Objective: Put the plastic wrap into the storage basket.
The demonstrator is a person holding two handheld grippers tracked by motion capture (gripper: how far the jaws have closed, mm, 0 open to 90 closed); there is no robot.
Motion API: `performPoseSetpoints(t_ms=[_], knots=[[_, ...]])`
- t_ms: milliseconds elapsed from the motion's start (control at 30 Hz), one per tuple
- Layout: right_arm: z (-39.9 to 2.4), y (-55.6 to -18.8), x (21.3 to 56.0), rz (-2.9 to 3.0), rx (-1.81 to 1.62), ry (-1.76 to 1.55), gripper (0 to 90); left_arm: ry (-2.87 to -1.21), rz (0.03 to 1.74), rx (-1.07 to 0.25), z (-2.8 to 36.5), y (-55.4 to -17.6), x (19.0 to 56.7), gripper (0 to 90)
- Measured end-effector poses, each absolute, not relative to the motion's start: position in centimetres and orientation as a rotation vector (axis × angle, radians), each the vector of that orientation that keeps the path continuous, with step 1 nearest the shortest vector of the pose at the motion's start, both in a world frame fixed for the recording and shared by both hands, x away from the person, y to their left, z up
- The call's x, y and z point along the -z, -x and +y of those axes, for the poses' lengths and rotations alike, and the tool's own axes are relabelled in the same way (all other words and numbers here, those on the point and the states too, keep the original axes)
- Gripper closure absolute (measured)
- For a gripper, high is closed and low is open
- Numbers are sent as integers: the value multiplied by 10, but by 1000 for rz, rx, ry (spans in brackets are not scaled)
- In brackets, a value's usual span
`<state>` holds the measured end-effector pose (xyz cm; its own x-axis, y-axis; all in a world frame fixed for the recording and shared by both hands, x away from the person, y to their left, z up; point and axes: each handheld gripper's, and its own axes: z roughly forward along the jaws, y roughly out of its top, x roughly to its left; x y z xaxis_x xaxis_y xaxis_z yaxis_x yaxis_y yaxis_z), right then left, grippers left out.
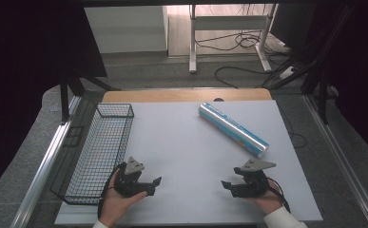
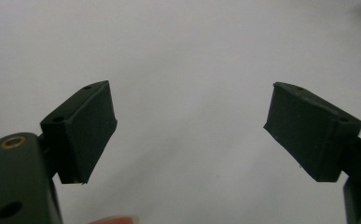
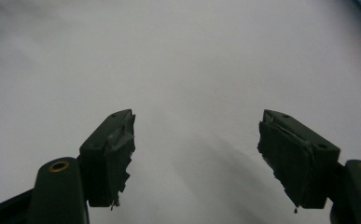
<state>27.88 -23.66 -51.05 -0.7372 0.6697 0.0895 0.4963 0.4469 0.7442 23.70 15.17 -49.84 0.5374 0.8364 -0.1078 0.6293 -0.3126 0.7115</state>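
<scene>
While both my grippers rest low on the white table [image 1: 181, 142], the left gripper [image 1: 154, 186] and right gripper [image 1: 225, 185] stand spread with nothing between them. Beyond the right gripper lies the blue foil roll [image 1: 233, 129], untouched; the wire basket [image 1: 98, 152] sits just left of my left gripper, probably to receive it.

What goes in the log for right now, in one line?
left gripper: open, empty | right gripper: open, empty | foil roll: lying on table, untouched | wire basket: left side

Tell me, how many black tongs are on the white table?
2. The left tongs sit near the table's front edge beside the wire basket; the right tongs sit opposite, in front of the shiny roll. Both open, holding nothing.
</scene>
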Motion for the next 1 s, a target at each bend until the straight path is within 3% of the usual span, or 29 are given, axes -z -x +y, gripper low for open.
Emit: performPoseSetpoints(t_ms=[600,867,1000], knots=[[-224,-279,500,2511,-1088,-953,252,-2089,1161,-304,158,-234,504,147],[-210,-278,485,2557,-1029,-856,287,-2068,1119,-296,153,-224,496,142],[-205,-295,474,2585,-976,-856,308,-2093,1107,-263,149,-230,501,144]])
